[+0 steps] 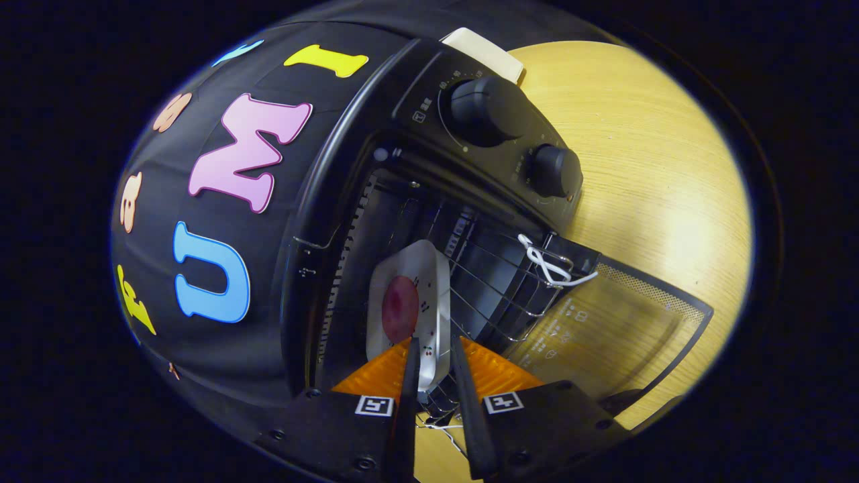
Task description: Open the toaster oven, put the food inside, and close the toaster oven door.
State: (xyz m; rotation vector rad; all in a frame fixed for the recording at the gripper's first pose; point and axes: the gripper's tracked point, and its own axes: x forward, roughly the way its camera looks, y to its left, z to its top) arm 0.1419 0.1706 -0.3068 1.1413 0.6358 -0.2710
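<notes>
Pale wood surface [644, 168] is carrying the open toaster oven [416, 201]; my tongs [435, 365] are pinching the white plate [411, 295] of food, easing it level along the rack [496, 282] inside the oven.

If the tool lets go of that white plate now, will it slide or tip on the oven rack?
The white plate looks rigid and smooth, so it may slide on the thin wire rack. The tool pinches one rim, so its far end could sag. The red food lies flat, unlikely to roll.
</notes>
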